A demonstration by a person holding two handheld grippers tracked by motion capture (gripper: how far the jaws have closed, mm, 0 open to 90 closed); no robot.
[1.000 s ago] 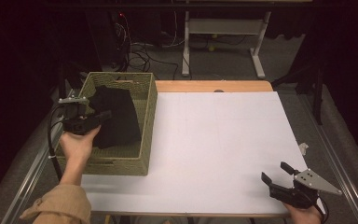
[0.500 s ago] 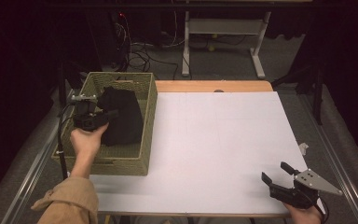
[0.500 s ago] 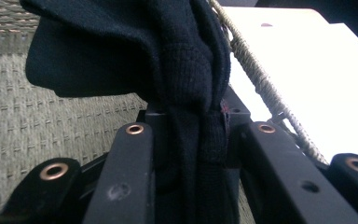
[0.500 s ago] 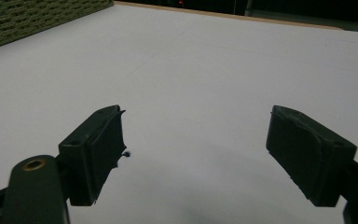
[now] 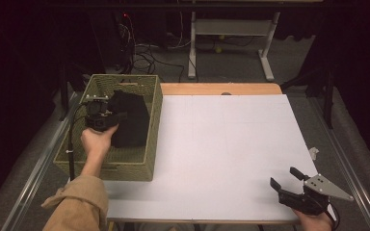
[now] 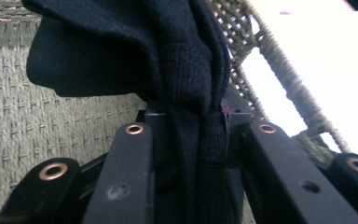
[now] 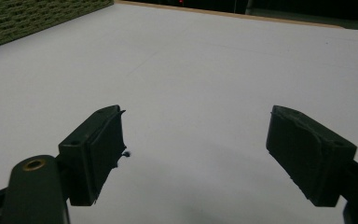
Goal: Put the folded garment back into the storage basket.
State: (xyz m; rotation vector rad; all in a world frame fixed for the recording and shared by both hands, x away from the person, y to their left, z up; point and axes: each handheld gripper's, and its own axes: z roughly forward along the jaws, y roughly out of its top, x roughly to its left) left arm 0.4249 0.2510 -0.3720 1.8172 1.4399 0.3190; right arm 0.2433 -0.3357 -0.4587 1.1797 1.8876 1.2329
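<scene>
Pinching a bunched fold of soft, limp black knit garment [image 6: 191, 70], apparently a sweater, left gripper [image 5: 107, 118] holds inside the wicker basket [image 5: 151, 139]; right gripper [image 7: 193, 154] spread, empty.

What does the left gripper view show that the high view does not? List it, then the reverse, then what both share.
Left gripper view alone: the knit ribbing of the black garment bunched tight between the left tool's jaws.

High view alone: the right tool, open, low over the white table near its right corner; a tan sleeve; the floor cables behind.

Both: the garment, the woven basket and the white tabletop.
</scene>
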